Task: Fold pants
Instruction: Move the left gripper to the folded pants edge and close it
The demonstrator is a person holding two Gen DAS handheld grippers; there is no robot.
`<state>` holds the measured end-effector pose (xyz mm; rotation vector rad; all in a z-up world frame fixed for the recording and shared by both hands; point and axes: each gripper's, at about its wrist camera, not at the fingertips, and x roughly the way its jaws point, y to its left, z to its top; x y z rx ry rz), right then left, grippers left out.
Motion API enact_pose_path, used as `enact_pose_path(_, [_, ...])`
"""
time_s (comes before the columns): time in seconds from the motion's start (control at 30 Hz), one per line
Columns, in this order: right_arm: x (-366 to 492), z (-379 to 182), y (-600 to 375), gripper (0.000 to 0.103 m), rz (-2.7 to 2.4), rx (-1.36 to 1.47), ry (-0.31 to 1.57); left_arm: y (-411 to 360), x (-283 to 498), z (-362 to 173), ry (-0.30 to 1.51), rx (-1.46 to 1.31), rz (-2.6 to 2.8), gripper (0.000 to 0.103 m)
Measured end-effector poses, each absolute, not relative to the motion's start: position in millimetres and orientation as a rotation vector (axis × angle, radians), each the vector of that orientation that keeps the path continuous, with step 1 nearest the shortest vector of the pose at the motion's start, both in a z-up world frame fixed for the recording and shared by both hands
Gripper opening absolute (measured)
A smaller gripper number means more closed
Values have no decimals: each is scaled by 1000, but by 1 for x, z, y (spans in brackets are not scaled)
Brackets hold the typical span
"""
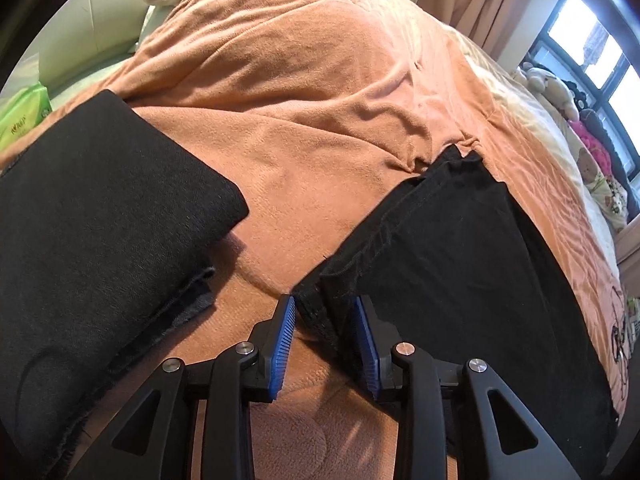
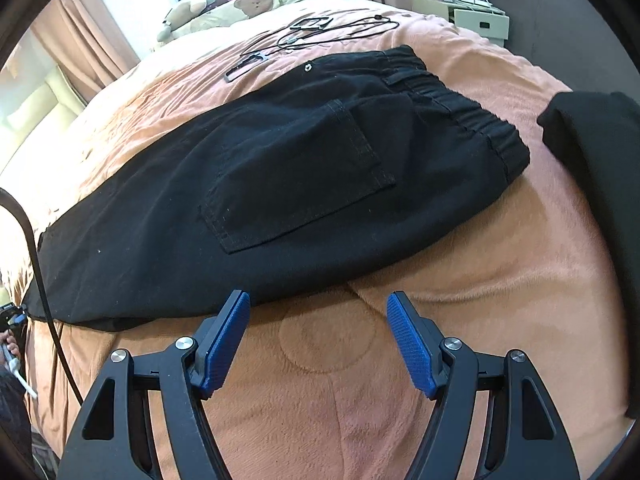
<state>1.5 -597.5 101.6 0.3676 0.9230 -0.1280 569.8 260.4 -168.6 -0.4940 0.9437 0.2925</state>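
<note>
Black pants (image 2: 280, 168) lie flat on the orange blanket (image 2: 440, 280), back pocket up, with the elastic waistband (image 2: 452, 96) at the far right. The left wrist view shows one leg of the pants (image 1: 460, 260) running away to the right. Its hem corner (image 1: 320, 320) stands between the blue pads of my left gripper (image 1: 324, 304), which is shut on it. My right gripper (image 2: 318, 300) hovers open just short of the near edge of the pants, with only blanket between its fingers.
A second folded black garment (image 1: 100, 220) lies to the left of the hem; it also shows at the right edge as a dark garment (image 2: 592, 160). Cables and flat black parts (image 2: 304, 36) lie beyond the pants. Plush toys (image 2: 192, 8) line the window. A black cable (image 2: 40, 280) hangs at the left.
</note>
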Motion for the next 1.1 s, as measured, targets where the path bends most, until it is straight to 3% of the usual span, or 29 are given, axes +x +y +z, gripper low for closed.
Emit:
enact_pose_path(0.17, [-5,97,-598,70,-127,387,929,261,565,-159,925,-470,281,53])
enact_pose_path(0.63, [-9,89,-596,70,-136,419,934,263,578,-176,933,-598,246,54])
enact_pose_path(1.1, [-10,82,-597,70,-140,441,924,246,571,-165,952,-543,242,54])
